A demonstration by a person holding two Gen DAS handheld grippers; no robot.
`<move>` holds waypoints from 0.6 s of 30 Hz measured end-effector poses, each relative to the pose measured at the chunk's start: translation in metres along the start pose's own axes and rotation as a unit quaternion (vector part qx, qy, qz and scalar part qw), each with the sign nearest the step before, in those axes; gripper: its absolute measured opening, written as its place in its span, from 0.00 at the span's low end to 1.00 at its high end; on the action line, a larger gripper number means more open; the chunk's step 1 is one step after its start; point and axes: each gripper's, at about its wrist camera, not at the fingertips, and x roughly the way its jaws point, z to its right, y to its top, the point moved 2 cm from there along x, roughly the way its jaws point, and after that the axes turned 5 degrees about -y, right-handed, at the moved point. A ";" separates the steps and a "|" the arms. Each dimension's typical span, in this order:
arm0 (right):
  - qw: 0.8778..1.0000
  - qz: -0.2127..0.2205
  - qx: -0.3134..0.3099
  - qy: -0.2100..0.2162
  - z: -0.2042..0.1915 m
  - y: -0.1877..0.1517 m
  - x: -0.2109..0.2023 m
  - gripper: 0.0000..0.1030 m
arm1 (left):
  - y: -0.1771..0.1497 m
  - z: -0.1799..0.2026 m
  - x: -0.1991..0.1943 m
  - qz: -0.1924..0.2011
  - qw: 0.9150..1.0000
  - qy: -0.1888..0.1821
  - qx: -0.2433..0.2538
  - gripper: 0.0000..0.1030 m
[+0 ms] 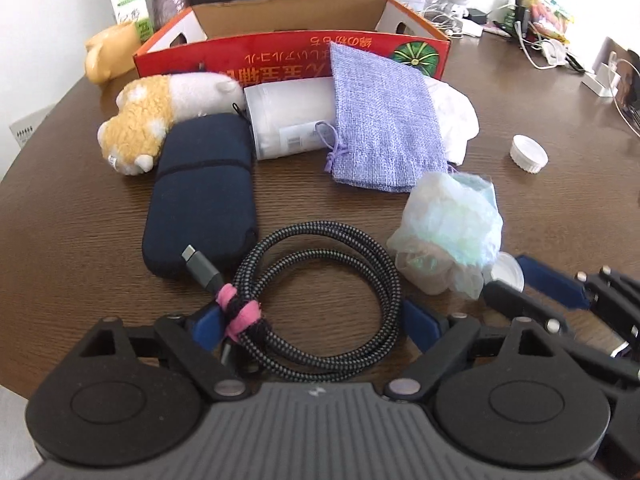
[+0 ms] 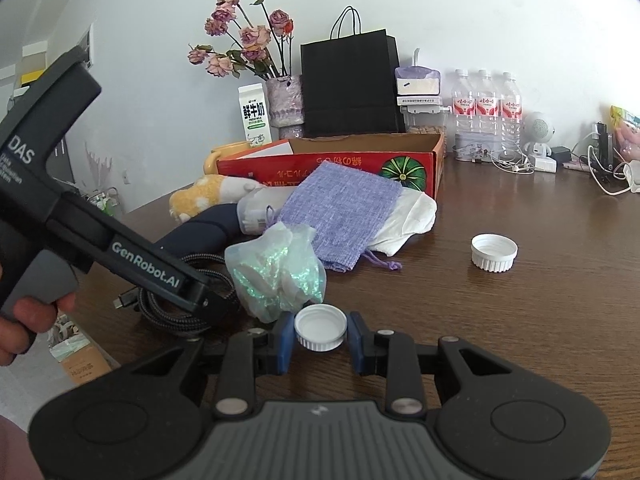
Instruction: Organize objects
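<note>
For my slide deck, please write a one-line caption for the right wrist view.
Right gripper straddles a small white cap on the wooden table, beside a crumpled plastic bag.

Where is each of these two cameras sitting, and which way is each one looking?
Left wrist: rides on the left gripper, looking forward over the coiled cable toward the red box; its own fingers show, plus the right gripper's.
Right wrist: rides on the right gripper, looking across the table at a white cap between its fingers; the person's left hand shows.
Shared: purple pouch, plastic bag, second cap.
</note>
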 end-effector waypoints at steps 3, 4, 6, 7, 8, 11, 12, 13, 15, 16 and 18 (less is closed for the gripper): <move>1.000 0.000 -0.002 -0.004 -0.002 0.002 -0.001 0.27 | -0.006 -0.003 -0.005 0.010 1.000 -0.007 0.000 0.87; 1.000 0.000 -0.003 -0.005 -0.003 0.002 -0.001 0.27 | -0.008 -0.004 -0.007 0.015 1.000 -0.008 0.000 0.87; 1.000 0.001 -0.005 -0.008 -0.005 0.004 -0.003 0.27 | -0.011 -0.007 -0.011 0.025 1.000 -0.009 0.000 0.86; 1.000 0.002 -0.007 -0.010 -0.006 0.004 -0.004 0.27 | -0.012 -0.009 -0.013 0.029 1.000 -0.009 0.000 0.86; 1.000 0.003 -0.008 -0.011 -0.007 0.005 -0.006 0.27 | -0.013 -0.011 -0.016 0.034 0.999 -0.010 0.000 0.86; 1.000 0.007 -0.014 -0.019 -0.011 0.009 -0.010 0.27 | -0.015 -0.016 -0.024 0.046 0.999 -0.016 -0.003 0.86; 1.000 0.008 -0.017 -0.022 -0.012 0.010 -0.011 0.27 | -0.016 -0.019 -0.028 0.052 0.998 -0.016 -0.004 0.86; 0.999 0.010 -0.019 -0.024 -0.013 0.012 -0.013 0.27 | -0.016 -0.021 -0.032 0.060 0.998 -0.016 -0.005 0.86; 0.999 0.015 -0.024 -0.029 -0.015 0.017 -0.017 0.27 | -0.015 -0.024 -0.041 0.077 0.997 -0.019 -0.004 0.86; 0.999 0.018 -0.025 -0.032 -0.016 0.021 -0.018 0.27 | -0.013 -0.026 -0.045 0.084 0.996 -0.020 -0.004 0.86; 0.999 0.025 -0.029 -0.037 -0.019 0.029 -0.021 0.27 | -0.008 -0.029 -0.053 0.101 0.995 -0.020 -0.001 0.86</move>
